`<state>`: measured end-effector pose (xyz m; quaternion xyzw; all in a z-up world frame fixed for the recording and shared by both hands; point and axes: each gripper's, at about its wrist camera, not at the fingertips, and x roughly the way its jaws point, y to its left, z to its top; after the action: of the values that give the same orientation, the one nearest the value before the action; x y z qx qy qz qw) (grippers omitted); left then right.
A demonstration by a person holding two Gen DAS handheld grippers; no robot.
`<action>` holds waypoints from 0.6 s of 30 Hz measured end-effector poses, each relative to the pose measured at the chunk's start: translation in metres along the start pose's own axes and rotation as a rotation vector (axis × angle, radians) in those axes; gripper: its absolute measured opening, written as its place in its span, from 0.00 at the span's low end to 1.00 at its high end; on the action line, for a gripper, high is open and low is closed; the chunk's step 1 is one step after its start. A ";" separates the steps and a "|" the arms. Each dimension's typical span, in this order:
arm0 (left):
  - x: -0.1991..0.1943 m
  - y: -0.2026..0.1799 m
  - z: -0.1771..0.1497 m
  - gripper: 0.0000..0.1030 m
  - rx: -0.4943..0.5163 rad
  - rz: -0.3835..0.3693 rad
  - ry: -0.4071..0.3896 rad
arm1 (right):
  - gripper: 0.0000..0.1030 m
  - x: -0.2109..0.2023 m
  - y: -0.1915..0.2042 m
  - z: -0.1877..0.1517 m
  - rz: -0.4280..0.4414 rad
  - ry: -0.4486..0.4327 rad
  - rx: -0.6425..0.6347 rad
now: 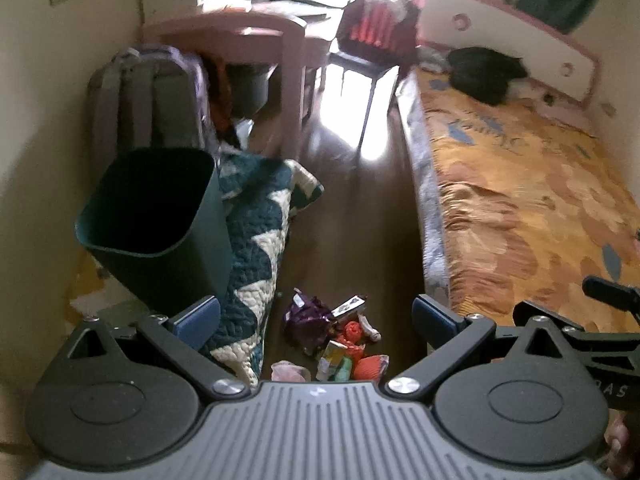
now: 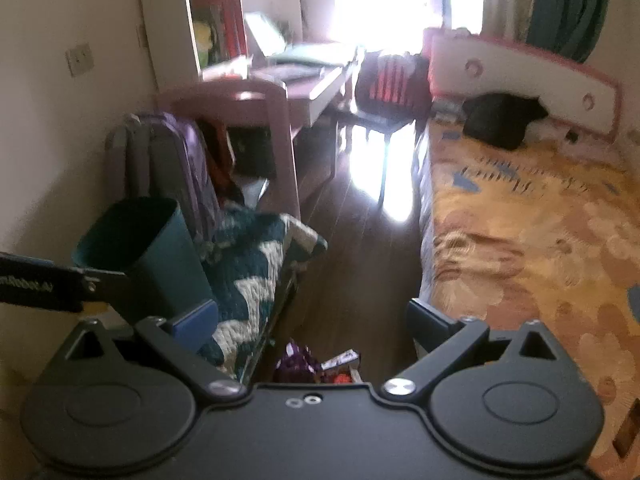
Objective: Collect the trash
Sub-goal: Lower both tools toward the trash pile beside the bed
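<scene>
Since the wrappers [image 1: 336, 336] lie on the floor [image 1: 360, 216] just ahead of both, the left gripper [image 1: 316, 316] and right gripper [image 2: 312, 320] hang spread wide and empty, ready; the bin [image 1: 160, 216] waits ahead-left.

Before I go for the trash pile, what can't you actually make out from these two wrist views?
- Bin interior, left wrist view: too dark to see any contents.
- Trash pile, right wrist view: near part hidden behind the right tongs body.
- Trash pile, left wrist view: lower edge cut off by the left tongs body; wrappers too blurred to identify.
</scene>
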<state>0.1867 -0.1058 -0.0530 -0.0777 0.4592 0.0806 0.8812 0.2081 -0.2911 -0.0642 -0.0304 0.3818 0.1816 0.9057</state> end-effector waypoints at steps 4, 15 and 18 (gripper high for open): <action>0.039 -0.007 -0.002 1.00 -0.004 0.027 0.051 | 0.96 0.041 -0.024 -0.003 0.024 0.060 -0.016; 0.204 -0.007 -0.035 1.00 0.141 0.003 0.157 | 0.96 0.162 -0.053 -0.075 -0.022 0.201 0.027; 0.260 -0.006 -0.056 1.00 0.156 -0.031 0.212 | 0.91 0.211 -0.061 -0.108 -0.045 0.259 0.078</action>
<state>0.2904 -0.1046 -0.2975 -0.0240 0.5534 0.0223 0.8323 0.2915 -0.3040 -0.2933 -0.0270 0.5016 0.1408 0.8532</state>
